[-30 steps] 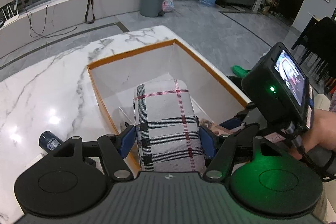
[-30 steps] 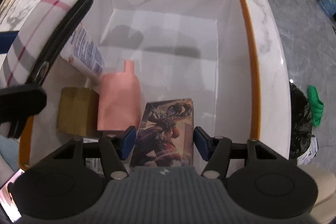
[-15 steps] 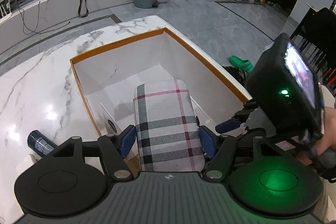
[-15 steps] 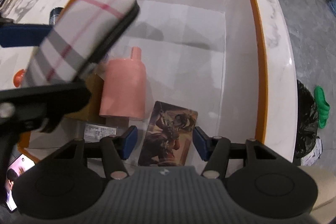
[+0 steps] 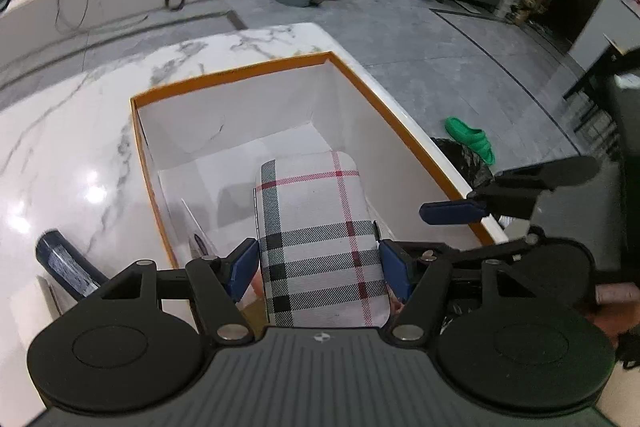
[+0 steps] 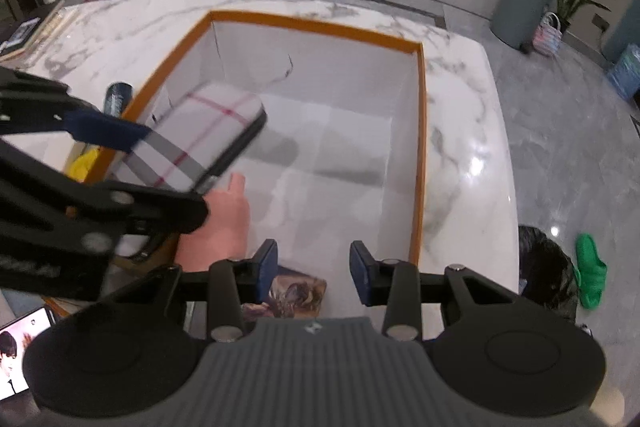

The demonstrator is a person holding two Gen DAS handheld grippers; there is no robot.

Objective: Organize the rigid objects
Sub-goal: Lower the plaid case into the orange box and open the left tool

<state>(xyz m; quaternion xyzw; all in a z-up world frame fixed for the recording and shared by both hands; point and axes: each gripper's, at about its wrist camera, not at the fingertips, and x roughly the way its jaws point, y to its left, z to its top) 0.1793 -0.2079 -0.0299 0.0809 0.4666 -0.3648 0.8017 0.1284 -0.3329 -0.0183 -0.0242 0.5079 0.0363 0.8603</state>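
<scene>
My left gripper (image 5: 318, 267) is shut on a plaid case (image 5: 320, 227), white with black and red checks, and holds it over the near left part of the orange-rimmed white box (image 5: 240, 71). The case (image 6: 200, 139) and left gripper also show in the right wrist view. My right gripper (image 6: 313, 277) is open and empty above the box's near end (image 6: 418, 147). In the box lie a pink bottle (image 6: 224, 219), partly hidden, and an illustrated card box (image 6: 296, 297) under my right fingers.
A dark blue can (image 5: 64, 267) lies on the marble table (image 5: 60, 147) left of the box; it also shows in the right wrist view (image 6: 118, 97). A yellow object (image 6: 84, 163) lies by the box's left wall. A phone (image 6: 16, 351) lies at the near left.
My left gripper has carried the plaid case forward and further over the box. My right gripper has risen and pulled back from the card box, staying open.
</scene>
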